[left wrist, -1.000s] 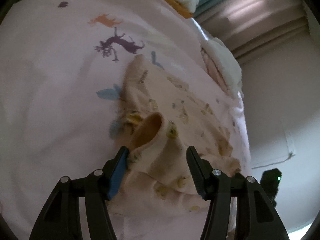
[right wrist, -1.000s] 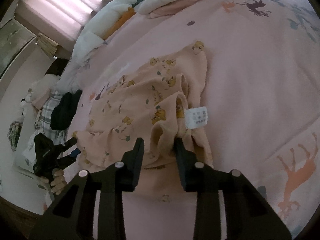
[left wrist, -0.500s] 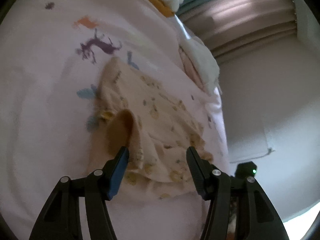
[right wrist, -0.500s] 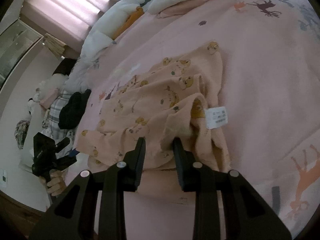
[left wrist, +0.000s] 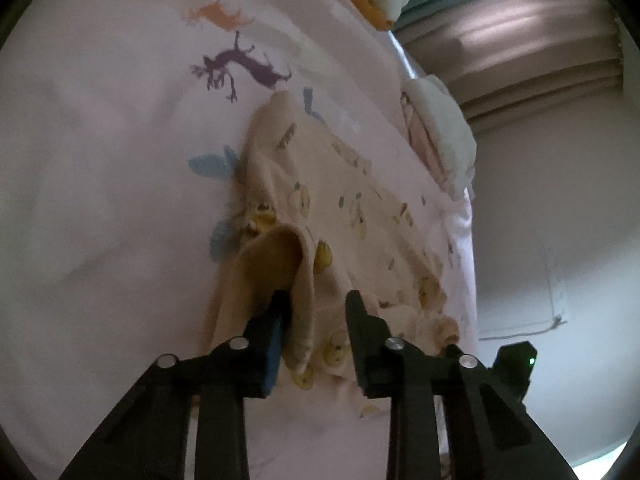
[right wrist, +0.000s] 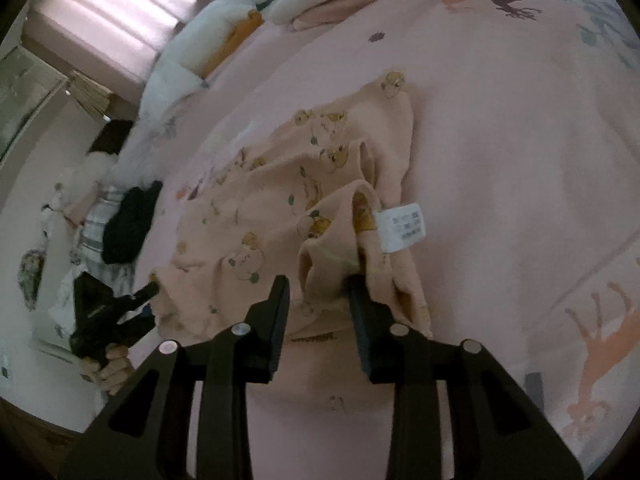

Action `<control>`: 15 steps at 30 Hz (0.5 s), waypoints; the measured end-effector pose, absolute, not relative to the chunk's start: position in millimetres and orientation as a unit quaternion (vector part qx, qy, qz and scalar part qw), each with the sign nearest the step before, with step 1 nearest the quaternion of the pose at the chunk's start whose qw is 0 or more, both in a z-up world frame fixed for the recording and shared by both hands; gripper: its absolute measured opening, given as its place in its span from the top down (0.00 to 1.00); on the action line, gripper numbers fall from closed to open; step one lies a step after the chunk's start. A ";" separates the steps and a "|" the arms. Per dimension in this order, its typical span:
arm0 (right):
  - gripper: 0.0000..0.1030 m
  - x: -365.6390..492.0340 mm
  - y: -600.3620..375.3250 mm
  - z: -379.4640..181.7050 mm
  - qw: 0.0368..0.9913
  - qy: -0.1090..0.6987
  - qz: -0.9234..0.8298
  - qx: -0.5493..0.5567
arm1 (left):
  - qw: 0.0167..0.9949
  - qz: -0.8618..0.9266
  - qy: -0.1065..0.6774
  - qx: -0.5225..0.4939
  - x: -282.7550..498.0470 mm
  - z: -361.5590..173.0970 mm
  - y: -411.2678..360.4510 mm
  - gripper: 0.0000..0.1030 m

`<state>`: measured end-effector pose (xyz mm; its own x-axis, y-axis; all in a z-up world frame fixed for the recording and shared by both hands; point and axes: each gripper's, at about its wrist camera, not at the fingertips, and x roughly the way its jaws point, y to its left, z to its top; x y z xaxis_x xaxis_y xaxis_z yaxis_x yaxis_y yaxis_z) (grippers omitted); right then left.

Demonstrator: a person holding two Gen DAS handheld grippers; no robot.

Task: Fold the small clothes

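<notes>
The little peach garment (left wrist: 360, 216), printed with small cartoon animals, lies rumpled on the bed near its edge, and both tongs are working the near hem. The left tongs (left wrist: 316, 308) have just been closing, with a raised loop of cuff standing between the jaws; the blue-padded side touches the fabric, the other side does not, so there is no pinch yet. Over on the right tongs (right wrist: 316, 292), the jaws have just been opening, and a bunched fold sits between them beside the white care label (right wrist: 402, 226), resting against one jaw only. Here is the worry: if the left side bites now, it looks set to catch only that one upright flap, so a lift would drag a single layer and twist the piece instead of folding it. The right jaws could just as easily let that bunch slump before any fold is formed. The soft, loose cloth is already creased, so any uneven pull would likely make things worse. Underneath is a pale pink bedsheet (left wrist: 100, 140) with deer and bird prints, soft and yielding, not a firm base for pressing. White pillows (right wrist: 208, 56) sit by the curtained window (left wrist: 520, 52), and dark clothes (right wrist: 128, 224) are piled off the bed's side.
</notes>
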<state>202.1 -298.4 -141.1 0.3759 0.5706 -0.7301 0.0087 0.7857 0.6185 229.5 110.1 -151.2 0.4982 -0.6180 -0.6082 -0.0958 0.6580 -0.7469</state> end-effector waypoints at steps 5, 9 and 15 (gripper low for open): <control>0.56 207.9 -301.9 -150.2 0.776 0.540 0.167 0.280 | 0.778 -0.170 0.470 -0.380 230.7 -153.1 109.7 0.77; 0.72 212.1 -295.4 -154.5 0.778 0.533 0.167 0.288 | 0.785 -0.164 0.480 -0.355 231.4 -156.3 101.7 0.82; 0.93 208.8 -300.0 -149.9 0.776 0.501 0.191 0.333 | 0.780 -0.178 0.441 -0.406 229.7 -154.0 108.8 0.97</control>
<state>208.8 -300.0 -149.9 0.4257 0.6299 -0.6496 0.0363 0.7055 0.7078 229.7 108.8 -154.0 0.5483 -0.6358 -0.5432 -0.0803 0.6065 -0.7910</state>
